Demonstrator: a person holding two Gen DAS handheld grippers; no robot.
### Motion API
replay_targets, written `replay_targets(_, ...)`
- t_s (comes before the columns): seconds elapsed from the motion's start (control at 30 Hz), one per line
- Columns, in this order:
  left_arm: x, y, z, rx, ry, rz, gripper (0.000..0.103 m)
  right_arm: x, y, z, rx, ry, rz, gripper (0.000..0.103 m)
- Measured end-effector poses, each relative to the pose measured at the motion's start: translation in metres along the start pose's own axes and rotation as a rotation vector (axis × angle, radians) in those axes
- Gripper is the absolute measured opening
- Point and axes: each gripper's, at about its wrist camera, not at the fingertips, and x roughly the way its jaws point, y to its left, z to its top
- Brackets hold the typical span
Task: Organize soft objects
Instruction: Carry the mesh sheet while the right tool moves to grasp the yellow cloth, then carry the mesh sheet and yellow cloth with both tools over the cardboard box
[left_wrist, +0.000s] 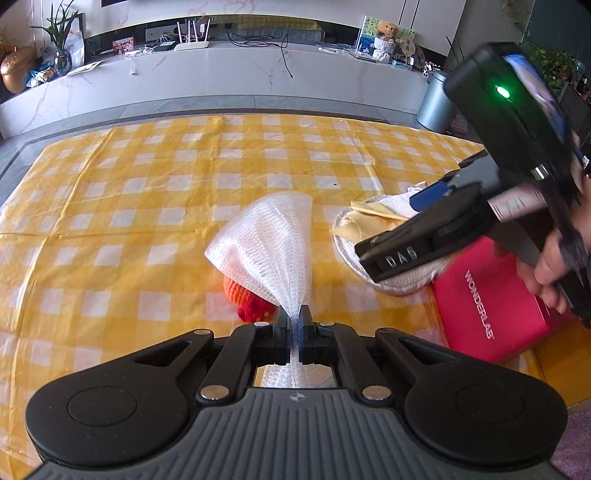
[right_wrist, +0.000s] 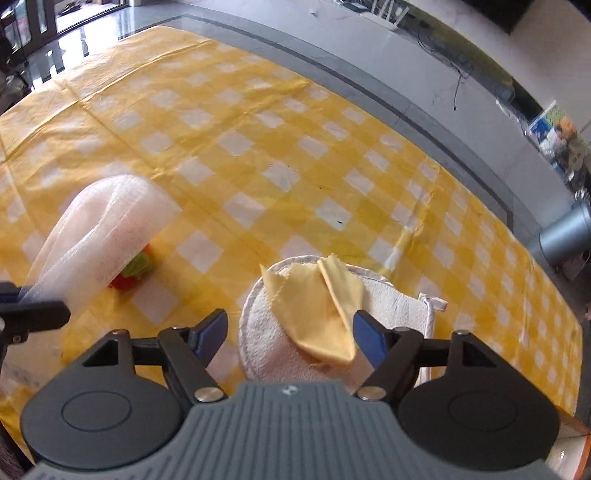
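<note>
My left claw is clamped on one bunched end of the white mesh cloth, which fans out over the crocheted orange-and-red toy near the counter's middle. The thin mesh could slip from my grip, or snag the toy and drag it. My right claw hangs apart over the yellow cloth on the white towel pad by the right edge; closing carelessly might pinch both layers.
</note>
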Motion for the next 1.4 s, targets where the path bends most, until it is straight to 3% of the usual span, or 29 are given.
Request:
replay_targets(0.03,0.002,0.000,0.002,-0.002,0.000,0.000,0.004,0.006,-0.008,0.005,0.044,0.027,0.017,0.090)
replay_targets(0.27,0.009,0.000,0.007,-0.004,0.006,0.001,0.004,0.044,-0.052,0.018,0.362,0.205,0.107,0.086)
replay_targets(0.33,0.009,-0.002,0.008,-0.004,0.006,0.000,0.004,0.054,-0.057,0.018,0.405,0.255,0.142,0.064)
replay_targets(0.37,0.009,-0.003,0.008,-0.004,0.005,0.000,0.004,0.058,-0.057,0.016,0.426,0.275,0.169,0.059)
replay_targets(0.47,0.008,-0.002,0.006,-0.007,0.008,0.004,0.004,0.060,-0.049,0.016,0.402,0.276,0.161,0.053)
replay_targets(0.53,0.007,-0.001,0.005,-0.012,0.012,0.008,0.004,0.058,-0.036,0.016,0.334,0.263,0.130,0.043)
replay_targets(0.57,0.006,-0.001,0.004,-0.013,0.013,0.010,0.004,0.055,-0.030,0.017,0.300,0.253,0.122,0.037)
replay_targets(0.63,0.003,0.001,0.003,-0.018,0.014,0.013,0.004,0.050,-0.020,0.015,0.271,0.242,0.132,0.011)
replay_targets(0.67,0.001,0.001,0.002,-0.020,0.014,0.016,0.004,0.048,-0.016,0.013,0.270,0.242,0.152,0.007)
replay_targets(0.77,-0.006,0.004,-0.002,-0.025,0.013,0.023,0.004,0.041,-0.005,0.004,0.244,0.209,0.149,0.004)
replay_targets(1.0,-0.020,0.010,-0.018,-0.044,0.026,0.044,0.004,0.013,0.021,-0.025,0.240,0.185,0.291,0.003)
replay_targets(1.17,-0.027,0.013,-0.036,-0.066,0.050,0.047,0.004,-0.007,0.045,-0.055,0.239,0.154,0.338,0.003)
replay_targets(1.4,-0.049,0.011,-0.055,-0.111,0.046,0.037,0.004,-0.033,0.048,-0.092,0.409,0.061,0.415,0.003)
